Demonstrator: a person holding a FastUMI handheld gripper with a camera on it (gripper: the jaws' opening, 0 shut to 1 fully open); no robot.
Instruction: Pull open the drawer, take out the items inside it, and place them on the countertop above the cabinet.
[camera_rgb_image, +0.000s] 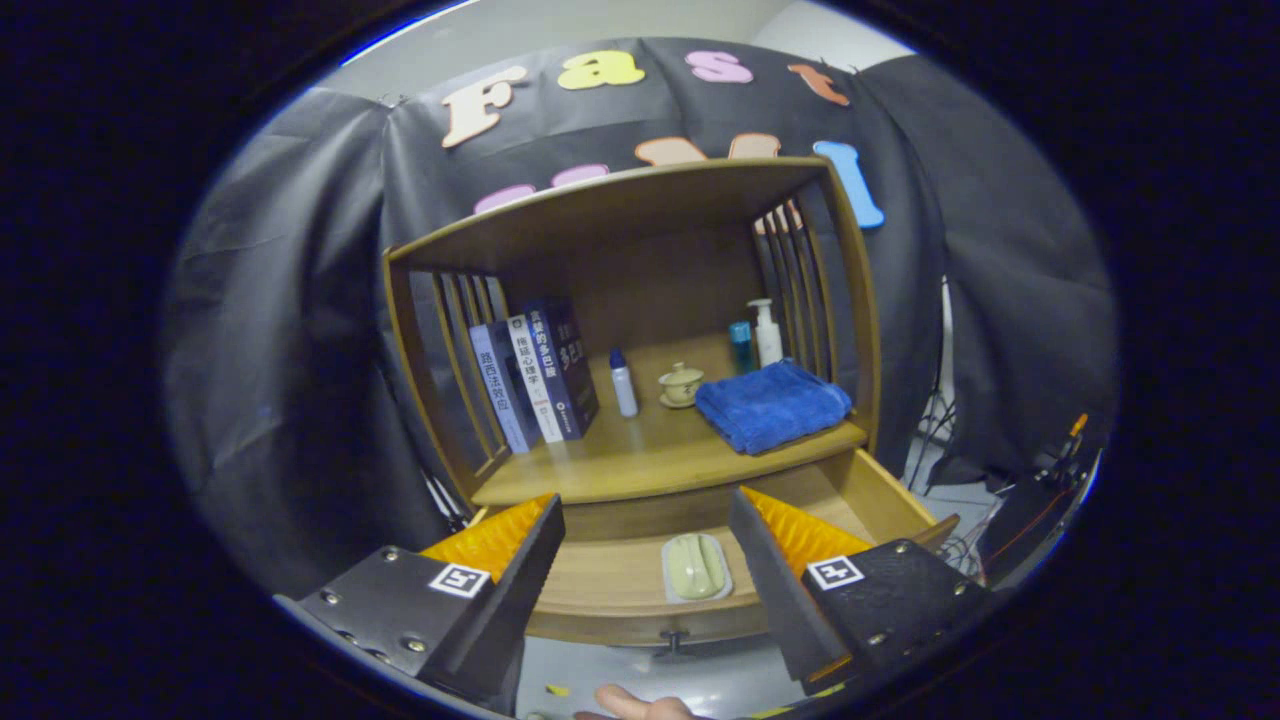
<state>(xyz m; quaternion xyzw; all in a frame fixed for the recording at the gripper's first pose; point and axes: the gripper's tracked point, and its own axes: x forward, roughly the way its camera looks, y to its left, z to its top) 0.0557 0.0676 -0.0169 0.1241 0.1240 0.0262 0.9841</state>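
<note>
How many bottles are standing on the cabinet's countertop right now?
3. A small white bottle with a blue cap beside the upright books; a teal bottle and a white pump bottle behind the folded blue towel. The open gripper hides none.

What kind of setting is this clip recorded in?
Probably a staged recording booth, not a real home: black cloth hangs behind a lone wooden cabinet dressed with books, a blue towel and bottles. The gripper is open above the pulled-out drawer.
</note>
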